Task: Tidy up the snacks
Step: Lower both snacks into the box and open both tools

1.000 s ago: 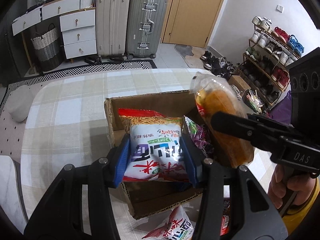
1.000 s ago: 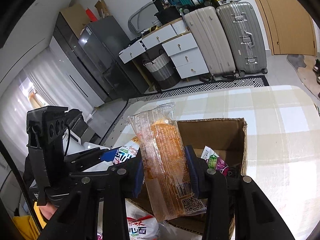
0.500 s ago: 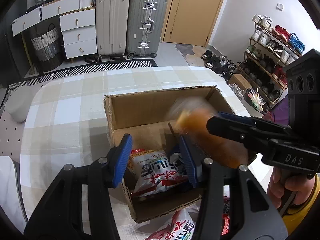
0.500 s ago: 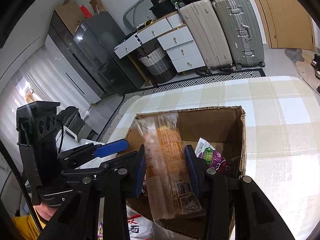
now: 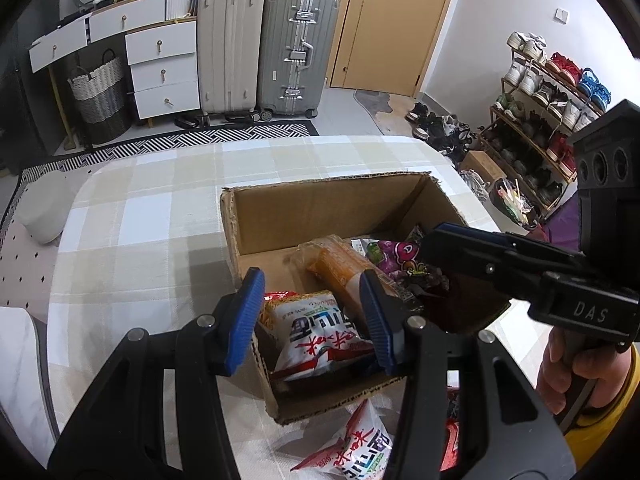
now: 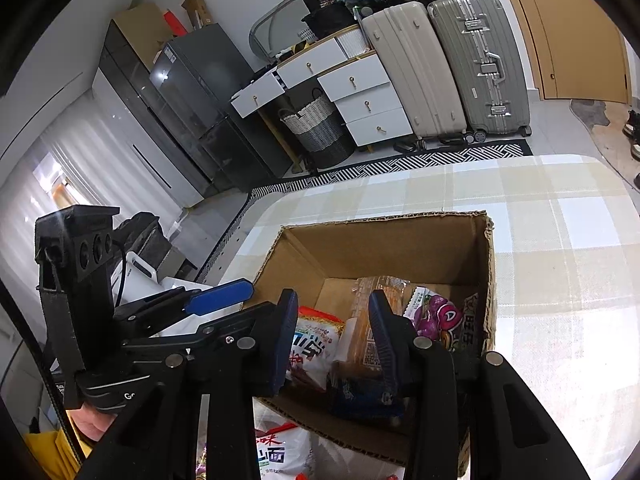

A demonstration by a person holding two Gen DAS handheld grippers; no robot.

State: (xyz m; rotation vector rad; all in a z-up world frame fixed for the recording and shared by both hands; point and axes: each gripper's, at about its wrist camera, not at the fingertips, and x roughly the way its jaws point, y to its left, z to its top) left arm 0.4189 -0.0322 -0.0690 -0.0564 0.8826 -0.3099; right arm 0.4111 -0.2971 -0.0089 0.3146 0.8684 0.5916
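An open cardboard box (image 5: pixel 320 204) (image 6: pixel 384 240) stands on the checked table. Inside lie a white-and-red noodle-snack bag (image 5: pixel 316 328) (image 6: pixel 314 344), an orange bread pack in clear wrap (image 5: pixel 340 272) (image 6: pixel 364 332) and a purple snack bag (image 5: pixel 396 256) (image 6: pixel 440 316). My left gripper (image 5: pixel 312 320) is open and empty above the box's near side, over the noodle bag. My right gripper (image 6: pixel 332 340) is open and empty over the box, above the bread pack. Another noodle-snack bag (image 5: pixel 352 448) (image 6: pixel 276 452) lies on the table in front of the box.
The checked tablecloth (image 5: pixel 152 216) (image 6: pixel 560 248) stretches left of and behind the box. A grey cushion (image 5: pixel 44 216) lies off the table's left edge. Suitcases (image 5: pixel 264 48), drawers (image 5: pixel 160 68) and a shoe rack (image 5: pixel 552 92) stand beyond on the floor.
My left gripper opened and dropped the noodle-snack bag into the box. My right gripper then opened and let the bread pack fall in beside it. Both grippers stay over the box.
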